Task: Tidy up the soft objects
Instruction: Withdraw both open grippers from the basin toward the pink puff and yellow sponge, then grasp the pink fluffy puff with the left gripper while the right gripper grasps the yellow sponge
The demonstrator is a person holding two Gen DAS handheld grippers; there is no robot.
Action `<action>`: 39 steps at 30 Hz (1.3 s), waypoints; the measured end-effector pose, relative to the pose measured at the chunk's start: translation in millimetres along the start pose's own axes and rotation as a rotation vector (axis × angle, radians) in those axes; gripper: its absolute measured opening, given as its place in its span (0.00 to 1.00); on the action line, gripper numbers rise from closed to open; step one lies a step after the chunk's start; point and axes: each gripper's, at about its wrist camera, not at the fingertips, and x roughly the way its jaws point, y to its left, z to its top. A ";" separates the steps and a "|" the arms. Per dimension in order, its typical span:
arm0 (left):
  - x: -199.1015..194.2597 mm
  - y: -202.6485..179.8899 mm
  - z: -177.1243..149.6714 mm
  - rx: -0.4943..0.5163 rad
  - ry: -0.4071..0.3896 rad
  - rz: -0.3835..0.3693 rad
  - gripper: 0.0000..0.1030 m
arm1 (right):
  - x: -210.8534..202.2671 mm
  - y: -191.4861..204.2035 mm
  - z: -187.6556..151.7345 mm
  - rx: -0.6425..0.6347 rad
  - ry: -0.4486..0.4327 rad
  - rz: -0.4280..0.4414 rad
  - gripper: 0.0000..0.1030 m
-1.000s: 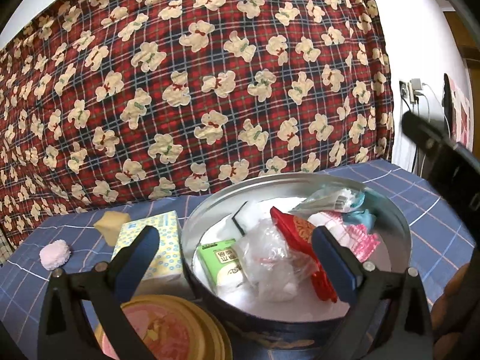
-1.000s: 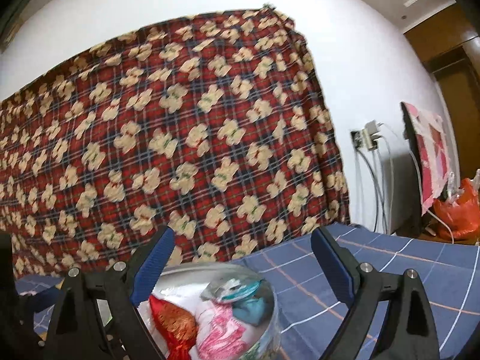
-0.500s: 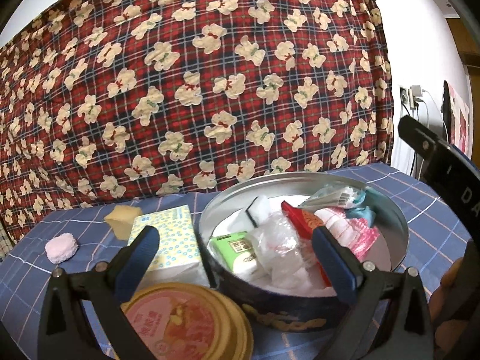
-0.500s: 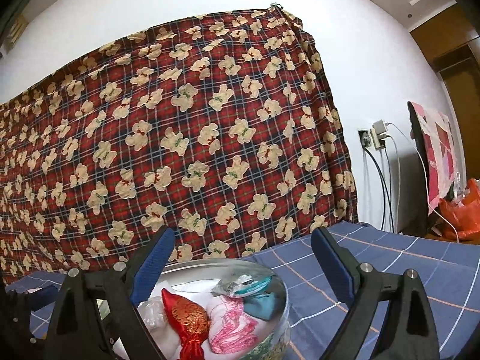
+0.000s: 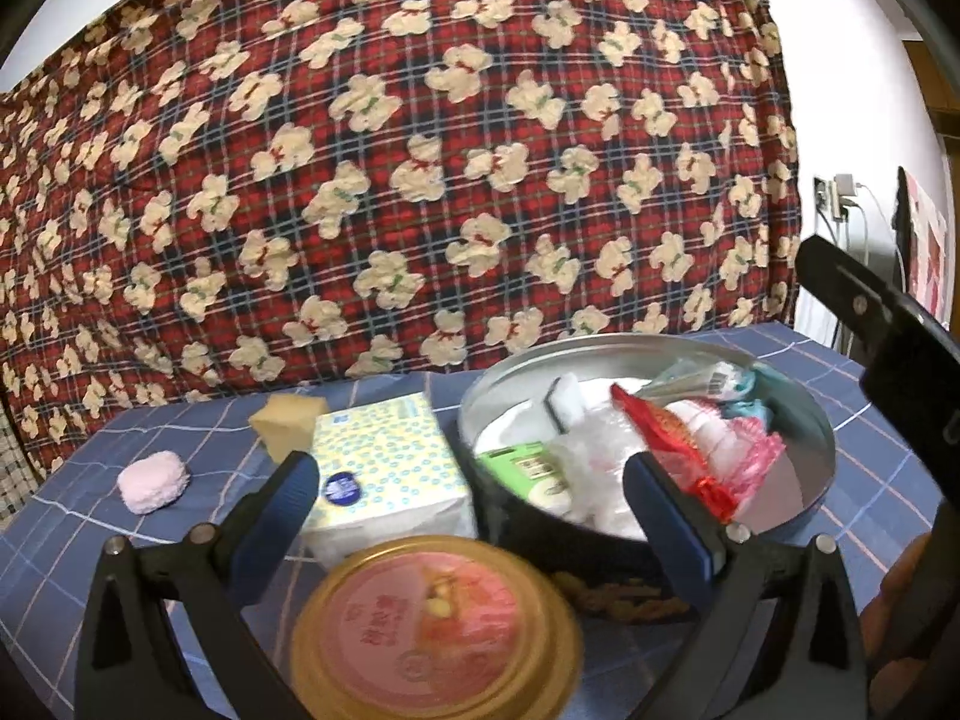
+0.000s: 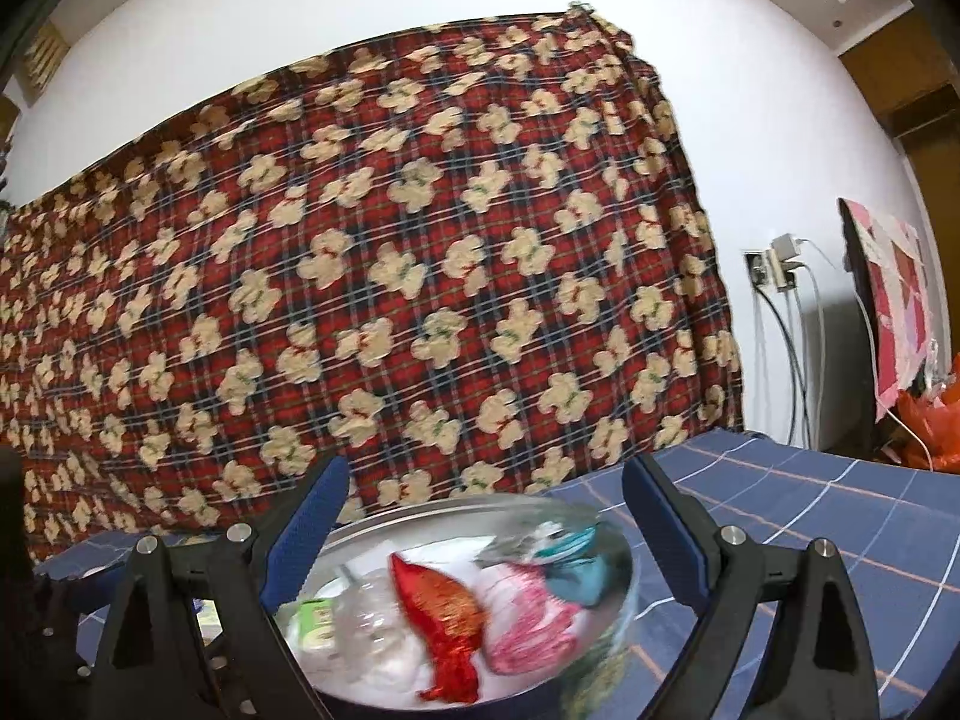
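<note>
A round metal tin (image 5: pixel 822 450) on the blue checked cloth holds soft items: a red pouch (image 5: pixel 672 438), a pink mesh piece (image 5: pixel 750 450), crinkled clear plastic (image 5: pixel 594 462) and a green packet (image 5: pixel 528 468). Left of it lie a tissue pack (image 5: pixel 384 462), a yellow sponge (image 5: pixel 288 420) and a pink puff (image 5: pixel 153 480). My left gripper (image 5: pixel 474 492) is open and empty above the tin's near-left rim. My right gripper (image 6: pixel 486 510) is open and empty above the tin (image 6: pixel 624 546); the red pouch (image 6: pixel 438 606) shows below it.
The tin's round lid (image 5: pixel 438 630) lies just in front of my left gripper. A red plaid bear-print blanket (image 5: pixel 420 168) hangs behind the table. A wall socket with cables (image 6: pixel 780 264) and an orange bag (image 6: pixel 930 426) are at the right.
Both grippers have drawn back and up from the tin. In the left view the lid, tissue pack, sponge and puff have come further into sight. Both stay open.
</note>
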 end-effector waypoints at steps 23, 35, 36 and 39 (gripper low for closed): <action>2.3 126.7 -15.0 -0.041 0.046 0.187 1.00 | 9.0 124.2 -27.6 -0.047 0.125 0.188 0.92; 19.8 206.0 -22.4 -0.111 0.120 0.273 1.00 | 14.7 202.6 -45.1 -0.099 0.178 0.309 0.92; 20.7 211.8 -23.3 -0.119 0.126 0.281 1.00 | 16.1 207.0 -46.3 -0.102 0.184 0.312 0.92; 26.1 227.1 -25.4 -0.139 0.155 0.290 1.00 | 21.9 221.0 -50.2 -0.103 0.201 0.322 0.92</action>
